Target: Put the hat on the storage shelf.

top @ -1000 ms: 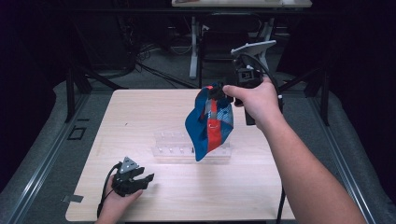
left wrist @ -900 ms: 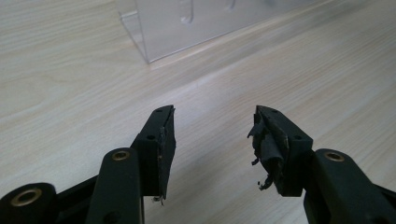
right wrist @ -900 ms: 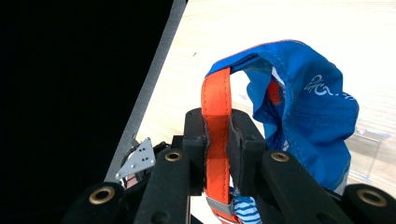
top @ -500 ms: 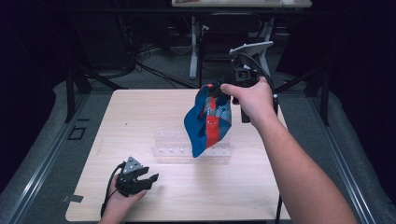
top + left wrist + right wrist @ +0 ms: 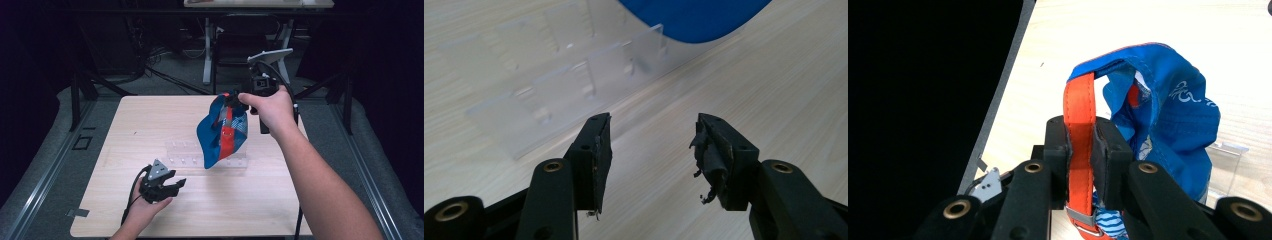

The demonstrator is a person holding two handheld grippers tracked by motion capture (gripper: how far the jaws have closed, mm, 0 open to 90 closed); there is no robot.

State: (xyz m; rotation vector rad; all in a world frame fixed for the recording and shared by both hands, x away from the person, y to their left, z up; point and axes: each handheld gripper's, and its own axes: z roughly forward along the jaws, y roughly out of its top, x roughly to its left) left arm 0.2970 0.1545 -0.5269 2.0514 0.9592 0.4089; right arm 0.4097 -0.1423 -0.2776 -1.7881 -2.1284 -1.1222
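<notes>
A blue cloth bag (image 5: 220, 132) with an orange strap (image 5: 1079, 115) hangs in the air over the table's middle right. My right gripper (image 5: 231, 100) is shut on that strap, holding the bag (image 5: 1168, 110) up above a clear plastic rack (image 5: 210, 159). My left gripper (image 5: 172, 186) rests low near the table's front left, open with nothing between its jaws. In the left gripper view the rack (image 5: 549, 95) lies just ahead of the open gripper (image 5: 651, 145), and the bag's blue bottom (image 5: 694, 17) hangs over the rack's far end.
The wooden table (image 5: 125, 130) has dark floor on all sides. A cable (image 5: 131, 200) trails from the left gripper toward the front edge. Desk legs and wires (image 5: 210, 50) stand beyond the far edge.
The right gripper has lifted the bag slightly and carried it a little toward the far side. The left gripper has stayed near the front left, nearly still.
</notes>
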